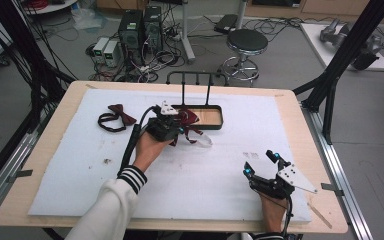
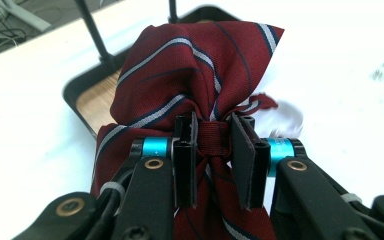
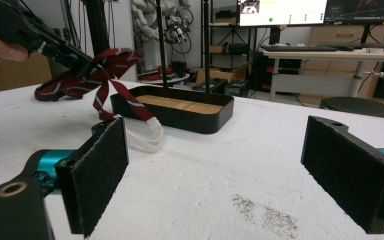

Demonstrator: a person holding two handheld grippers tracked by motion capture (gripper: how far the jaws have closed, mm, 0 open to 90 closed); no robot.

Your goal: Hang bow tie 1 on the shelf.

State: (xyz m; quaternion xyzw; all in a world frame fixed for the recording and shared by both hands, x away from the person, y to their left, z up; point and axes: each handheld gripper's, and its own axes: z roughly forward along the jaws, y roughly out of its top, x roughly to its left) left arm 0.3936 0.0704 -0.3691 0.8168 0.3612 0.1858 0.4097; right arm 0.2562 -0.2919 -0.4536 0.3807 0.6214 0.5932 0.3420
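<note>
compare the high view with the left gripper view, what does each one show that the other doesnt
The high view alone shows the second bow tie lying at the pad's left, and the right gripper, open near the front edge. The left gripper view alone shows the jaws of the left gripper pinching the centre band of the striped bow tie. Both show that tie next to the black tray.

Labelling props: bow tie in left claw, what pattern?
Dark red with grey-and-navy diagonal stripes; left gripper view.

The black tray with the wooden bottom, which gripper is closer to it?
Left. The left gripper holds the striped bow tie right beside the black tray; the right gripper hangs open, far nearer the person.
</note>
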